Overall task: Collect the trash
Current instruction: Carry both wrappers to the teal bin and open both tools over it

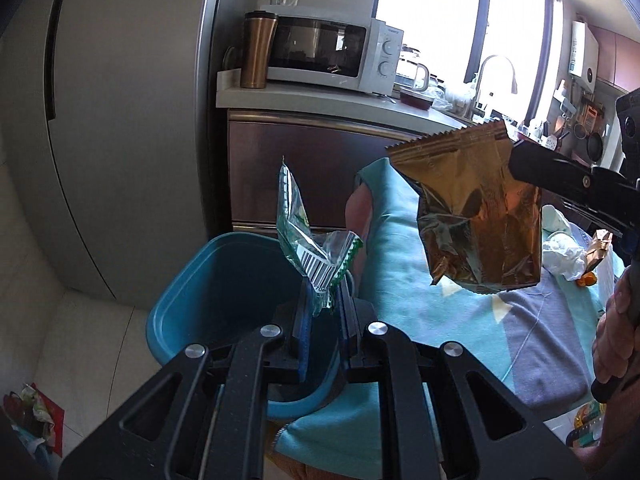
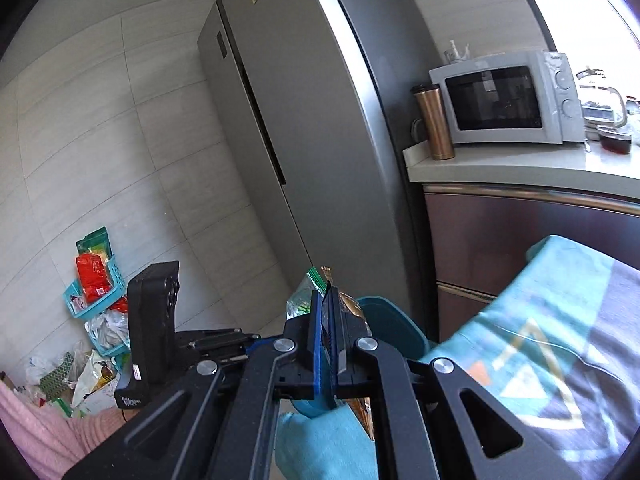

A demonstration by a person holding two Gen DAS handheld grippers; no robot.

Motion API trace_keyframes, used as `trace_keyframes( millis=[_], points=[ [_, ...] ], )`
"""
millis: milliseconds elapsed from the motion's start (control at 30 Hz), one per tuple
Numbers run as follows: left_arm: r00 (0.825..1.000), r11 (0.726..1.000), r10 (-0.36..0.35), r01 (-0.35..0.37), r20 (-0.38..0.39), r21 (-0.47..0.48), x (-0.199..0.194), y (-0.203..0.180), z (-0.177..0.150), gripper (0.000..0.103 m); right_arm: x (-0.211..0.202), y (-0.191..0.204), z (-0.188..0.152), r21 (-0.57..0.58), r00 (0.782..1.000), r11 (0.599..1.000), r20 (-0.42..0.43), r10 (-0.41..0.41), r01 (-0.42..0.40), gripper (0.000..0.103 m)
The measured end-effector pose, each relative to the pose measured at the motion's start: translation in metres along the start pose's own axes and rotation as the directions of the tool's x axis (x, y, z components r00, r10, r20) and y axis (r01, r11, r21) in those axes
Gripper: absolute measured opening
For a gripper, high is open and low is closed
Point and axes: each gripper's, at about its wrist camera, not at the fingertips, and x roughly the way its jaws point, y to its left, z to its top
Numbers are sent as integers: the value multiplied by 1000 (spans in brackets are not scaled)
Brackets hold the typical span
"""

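Observation:
My left gripper [image 1: 325, 300] is shut on a green-and-clear plastic wrapper [image 1: 310, 240] with a barcode, held above a blue bin [image 1: 224, 292]. My right gripper [image 2: 327, 308] is shut on a gold foil bag [image 1: 476, 208], which hangs over the turquoise-covered table [image 1: 404, 272], to the right of the bin. In the right wrist view only the bag's edge [image 2: 348, 304] shows between the fingers, with the green wrapper [image 2: 302, 300] and the bin rim [image 2: 396, 320] behind. The left gripper body [image 2: 156, 320] shows at the left there.
More trash lies on the table at the right: white crumpled tissue [image 1: 564, 252] and a small gold wrapper [image 1: 600, 246]. A fridge [image 2: 288, 120], a counter with a microwave [image 1: 332, 54] and a copper tumbler [image 1: 258, 50] stand behind. Baskets and bags [image 2: 96, 292] sit on the floor.

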Motion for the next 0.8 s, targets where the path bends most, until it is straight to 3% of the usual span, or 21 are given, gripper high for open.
trace_keyframes(
  millis=[433,800],
  points=[
    [992,998,42,-48,-118,-48,51,31,-12,13,85,-11,-3,77,989,997,-144,15,-4,2],
    [980,995,46,-63,-192,-83,87,39,-24,17,128,-27,-17,122,959,991,-283,-12,49,4]
  ],
)
